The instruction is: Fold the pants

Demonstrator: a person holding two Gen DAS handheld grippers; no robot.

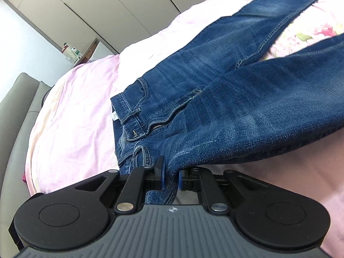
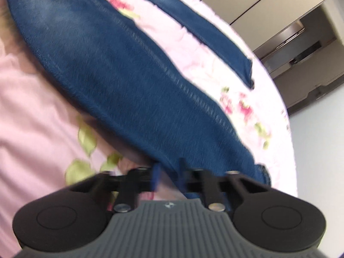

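- The dark blue denim pants (image 1: 225,90) lay spread on a bed with a pale pink flowered cover (image 1: 81,116), the front with its open zip facing up.
- The left hand-held gripper (image 1: 171,177) was clamped narrow on a bunched fold of denim at the waist and hip side, lifting that edge clear of the cover, probably to carry one half across the other.
- The right hand-held gripper (image 2: 168,178) had its jaws drawn close on the lower end of the near leg (image 2: 133,81); blur hid how firmly the cloth was pinched.
- Holding both ends of the same leg would keep it taut and straight as it folded over.
- In the left wrist view the pants' long axis ran from the waistband close by the gripper away towards the hems at upper right, the legs splayed in a narrow V with cover showing between them.
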